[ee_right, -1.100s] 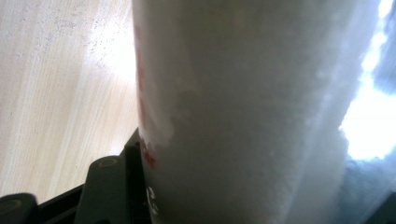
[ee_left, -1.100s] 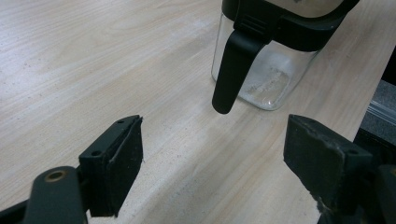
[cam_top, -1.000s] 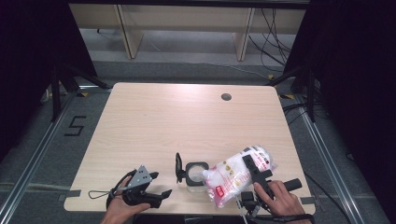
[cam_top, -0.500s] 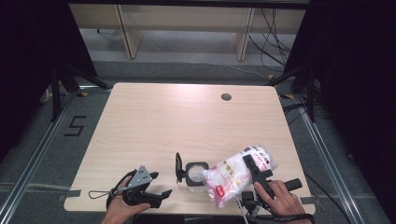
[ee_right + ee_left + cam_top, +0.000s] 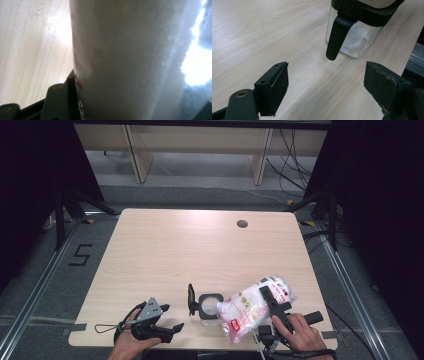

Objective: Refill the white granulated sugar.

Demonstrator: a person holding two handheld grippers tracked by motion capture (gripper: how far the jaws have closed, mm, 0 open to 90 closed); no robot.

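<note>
At table's near edge | bag [image 5: 251, 309] lying slantwise | mouth toward jar [image 5: 208, 308]

The bag [image 5: 255, 307] is a clear plastic pouch packed with white grains and printed with red marks. It lies tilted just right of the jar [image 5: 210, 309], its lower end over the jar's open mouth and its far end raised up and away to the right. In the right gripper view the bag [image 5: 130, 60] shows as a pale, frosty wall with red print along its left edge.

The jar is a small square glass container standing upright on the table [image 5: 200, 250], close to its near edge. Its black lid [image 5: 191, 299] is flipped open and stands on edge at the jar's left side. In the left gripper view, the jar [image 5: 357, 37] has a black collar, a black latch [image 5: 337, 35] hanging down its side, and some white grains at the bottom.
</note>
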